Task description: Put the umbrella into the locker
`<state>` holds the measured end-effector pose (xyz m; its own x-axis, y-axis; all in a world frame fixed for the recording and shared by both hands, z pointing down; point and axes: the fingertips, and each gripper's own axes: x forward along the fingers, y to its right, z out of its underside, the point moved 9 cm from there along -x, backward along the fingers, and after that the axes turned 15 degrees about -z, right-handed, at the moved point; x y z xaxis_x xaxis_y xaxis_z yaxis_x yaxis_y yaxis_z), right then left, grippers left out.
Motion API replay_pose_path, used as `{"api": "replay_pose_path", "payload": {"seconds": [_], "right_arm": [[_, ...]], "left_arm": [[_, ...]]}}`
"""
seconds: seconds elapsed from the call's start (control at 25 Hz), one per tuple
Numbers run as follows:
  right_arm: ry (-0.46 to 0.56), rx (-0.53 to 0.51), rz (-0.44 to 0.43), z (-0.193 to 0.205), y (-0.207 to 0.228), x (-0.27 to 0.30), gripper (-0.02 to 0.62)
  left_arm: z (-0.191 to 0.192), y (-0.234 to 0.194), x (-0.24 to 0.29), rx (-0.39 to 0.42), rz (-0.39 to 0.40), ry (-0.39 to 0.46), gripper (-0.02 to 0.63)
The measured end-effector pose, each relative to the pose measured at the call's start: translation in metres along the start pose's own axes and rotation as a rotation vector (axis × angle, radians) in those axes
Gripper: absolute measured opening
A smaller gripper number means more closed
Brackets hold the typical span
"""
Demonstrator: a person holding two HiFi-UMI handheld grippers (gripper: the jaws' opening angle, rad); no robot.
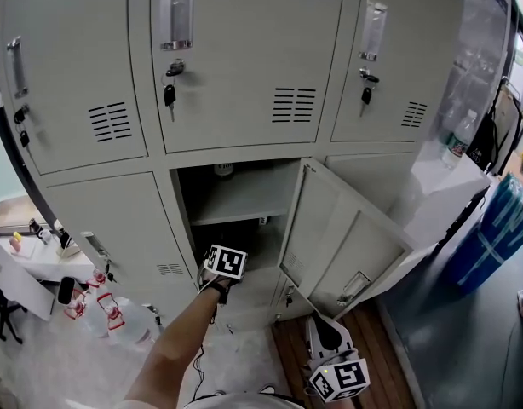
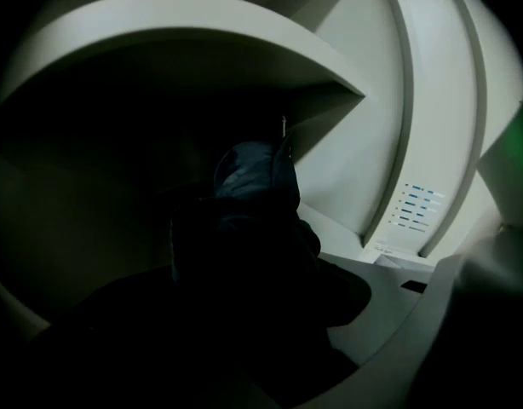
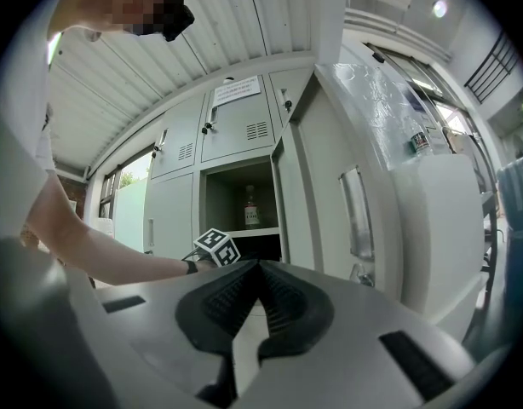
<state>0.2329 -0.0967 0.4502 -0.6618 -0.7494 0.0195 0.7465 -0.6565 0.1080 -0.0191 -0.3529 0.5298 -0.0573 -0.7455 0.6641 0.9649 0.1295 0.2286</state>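
The umbrella (image 2: 251, 175) is folded, dark blue and bunched. It fills the dark space between the jaws of my left gripper (image 2: 244, 258), which is shut on it. Both are inside the lower part of the open locker (image 1: 196, 201), under its shelf (image 2: 185, 24). In the head view only the left gripper's marker cube (image 1: 225, 261) and the forearm show at the locker's mouth. The umbrella is hidden there. My right gripper (image 3: 260, 267) hangs low in front of the locker door (image 1: 338, 237), held level. Its ribbed pads are closed together with nothing between them.
The open door swings out to the right of the compartment. A bottle (image 3: 251, 207) stands on the locker's shelf. Keys (image 1: 169, 96) hang from the shut doors above. Large water bottles (image 1: 117, 313) stand on the floor at left. A blue bundle (image 1: 500, 228) is at right.
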Motion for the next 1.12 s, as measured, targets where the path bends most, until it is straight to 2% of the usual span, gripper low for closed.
{"api": "replay_pose_path", "payload": {"seconds": [0.36,0.56,0.8,0.96,1.12], "right_arm": [[-0.013,0.012,0.013,0.004,0.012,-0.013,0.017],[-0.025,0.020,0.012,0.006,0.016,-0.017,0.015],[-0.013,0.037,0.036,0.012,0.024,-0.026,0.016],[-0.010,0.042,0.048,0.013,0.029,-0.032,0.016],[-0.011,0.053,0.065,0.015,0.036,-0.038,0.015]], "left_arm": [[-0.006,-0.002,0.023,0.008,-0.050,-0.062,0.244],[-0.011,-0.008,0.040,-0.052,-0.067,-0.120,0.253],[-0.012,-0.005,0.051,-0.097,-0.072,-0.149,0.267],[-0.014,-0.011,0.060,-0.214,-0.050,-0.179,0.273],[-0.016,-0.010,0.062,-0.228,-0.041,-0.189,0.277]]}}
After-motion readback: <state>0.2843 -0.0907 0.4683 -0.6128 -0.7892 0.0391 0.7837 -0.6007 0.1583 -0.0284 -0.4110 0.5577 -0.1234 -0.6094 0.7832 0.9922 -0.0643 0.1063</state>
